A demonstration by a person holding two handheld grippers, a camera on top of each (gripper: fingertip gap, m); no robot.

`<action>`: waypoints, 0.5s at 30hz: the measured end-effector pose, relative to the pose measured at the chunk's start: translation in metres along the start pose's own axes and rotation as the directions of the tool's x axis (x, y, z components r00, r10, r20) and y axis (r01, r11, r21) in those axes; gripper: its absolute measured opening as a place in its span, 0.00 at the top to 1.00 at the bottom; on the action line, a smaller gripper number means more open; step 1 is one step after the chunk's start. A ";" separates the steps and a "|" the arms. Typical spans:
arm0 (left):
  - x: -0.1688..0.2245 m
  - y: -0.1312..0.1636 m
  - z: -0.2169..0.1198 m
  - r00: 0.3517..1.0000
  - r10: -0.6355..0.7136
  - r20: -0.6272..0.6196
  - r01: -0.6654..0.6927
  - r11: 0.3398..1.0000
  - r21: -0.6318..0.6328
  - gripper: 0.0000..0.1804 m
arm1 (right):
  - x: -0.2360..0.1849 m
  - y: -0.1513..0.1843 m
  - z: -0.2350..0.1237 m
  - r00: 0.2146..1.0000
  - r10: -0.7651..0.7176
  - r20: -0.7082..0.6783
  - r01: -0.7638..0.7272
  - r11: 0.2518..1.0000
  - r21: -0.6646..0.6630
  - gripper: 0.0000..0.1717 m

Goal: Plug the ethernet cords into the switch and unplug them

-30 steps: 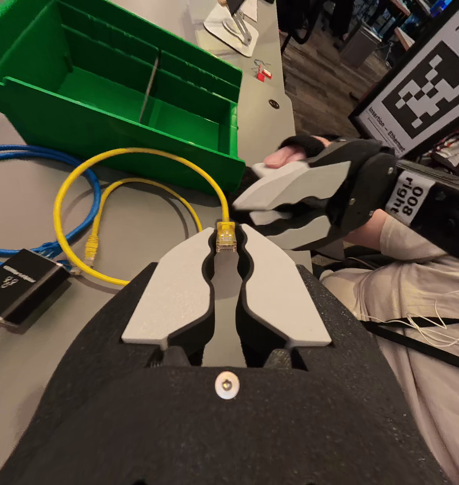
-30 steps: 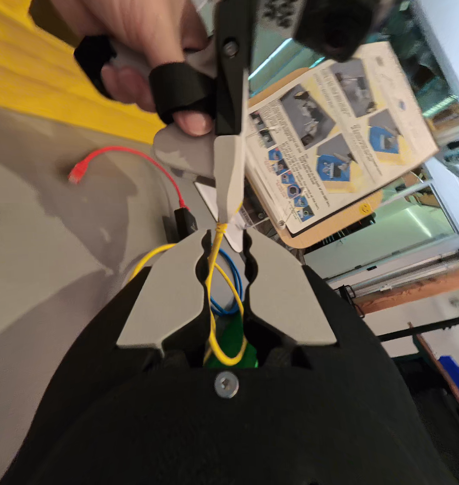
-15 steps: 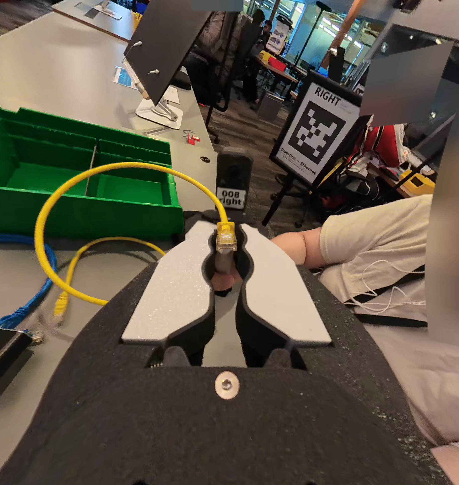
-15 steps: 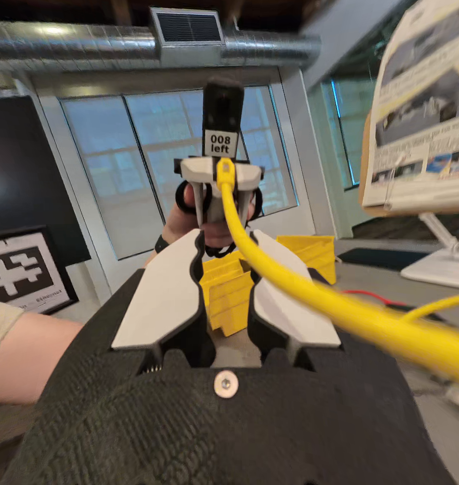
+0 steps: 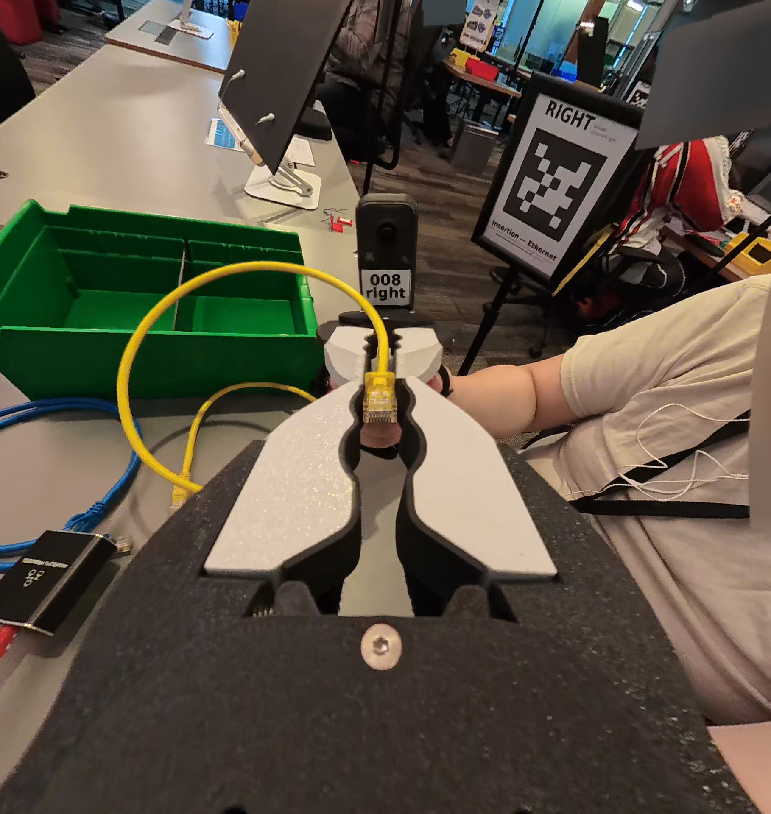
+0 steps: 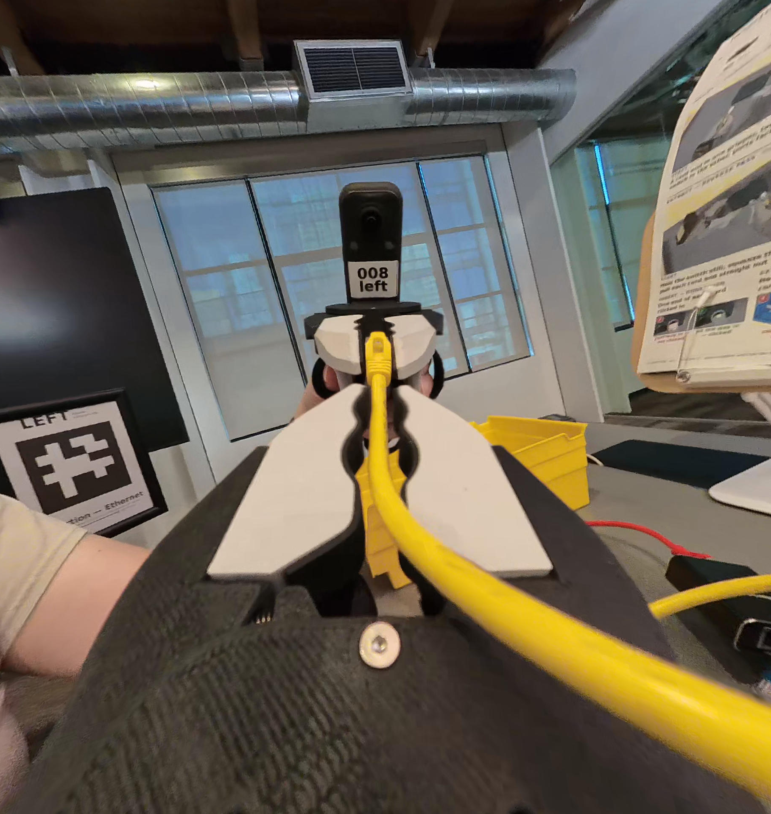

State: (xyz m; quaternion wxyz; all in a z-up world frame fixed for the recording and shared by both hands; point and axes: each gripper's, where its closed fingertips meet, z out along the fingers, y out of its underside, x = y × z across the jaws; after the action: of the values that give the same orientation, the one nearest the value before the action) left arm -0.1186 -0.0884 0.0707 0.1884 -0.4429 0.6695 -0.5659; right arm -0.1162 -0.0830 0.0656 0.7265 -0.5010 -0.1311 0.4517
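Note:
My left gripper [image 5: 380, 386] is shut on the yellow plug [image 5: 378, 398] of a yellow ethernet cord [image 5: 163, 326] and holds it above the table. My right gripper [image 6: 378, 393] faces it head-on, shut on the same cord [image 6: 377, 423] just behind the plug. It also shows in the left wrist view [image 5: 381, 352], as the left gripper does in the right wrist view [image 6: 377, 348]. The cord loops down to its other plug [image 5: 179, 495] on the table. The black switch [image 5: 44, 577] lies at the left with blue cords [image 5: 66, 418] at it. It also shows in the right wrist view [image 6: 727, 590].
A green divided bin [image 5: 154, 352] stands behind the cords. A yellow bin [image 6: 542, 458] and a red cord [image 6: 630, 528] lie by the switch. A stand with an instruction sheet [image 6: 727, 220] is at the right. A person's arm [image 5: 507, 396] is close by. The black switch [image 5: 44, 577] is about 25 cm from both grippers' fingertips.
Both grippers rose from the table and turned to face each other. The right gripper opened wider, then closed on the yellow cord behind the plug. The left gripper kept its hold on the plug.

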 end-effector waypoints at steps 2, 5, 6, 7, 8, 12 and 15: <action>-0.001 0.002 0.000 1.000 -0.003 0.007 0.003 1.000 -0.014 0.93 | 0.000 0.003 0.000 1.000 0.019 0.012 -0.018 1.000 -0.023 0.97; 0.001 0.006 0.001 1.000 -0.024 -0.009 0.023 0.999 -0.026 0.93 | -0.002 0.005 -0.002 0.998 -0.068 0.007 0.068 0.996 -0.062 0.96; 0.000 0.009 0.000 0.998 -0.059 -0.017 0.059 0.998 -0.035 0.92 | -0.001 0.006 -0.002 0.989 -0.145 -0.024 0.142 0.986 -0.082 0.97; 0.001 0.011 -0.002 0.994 -0.103 -0.035 0.102 0.994 -0.040 0.86 | 0.001 0.007 -0.003 0.969 -0.240 -0.065 0.232 0.966 -0.112 0.97; 0.000 0.011 -0.004 0.988 -0.147 -0.052 0.145 0.989 -0.032 0.83 | 0.003 0.009 -0.004 0.935 -0.342 -0.094 0.327 0.933 -0.148 0.96; -0.009 0.003 -0.016 0.953 -0.288 -0.092 0.295 0.953 0.073 0.81 | 0.006 0.012 -0.007 0.732 -0.662 -0.161 0.608 0.741 -0.286 0.96; -0.011 0.010 -0.014 0.930 -0.350 -0.107 0.356 0.934 0.036 0.78 | 0.004 0.014 -0.008 0.597 -0.788 -0.151 0.715 0.607 -0.345 0.97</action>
State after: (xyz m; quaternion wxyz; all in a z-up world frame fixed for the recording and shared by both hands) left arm -0.1272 -0.0718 0.0623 0.0622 -0.5221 0.5718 -0.6297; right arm -0.1162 -0.0829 0.0488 0.7908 -0.5443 -0.2799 0.0017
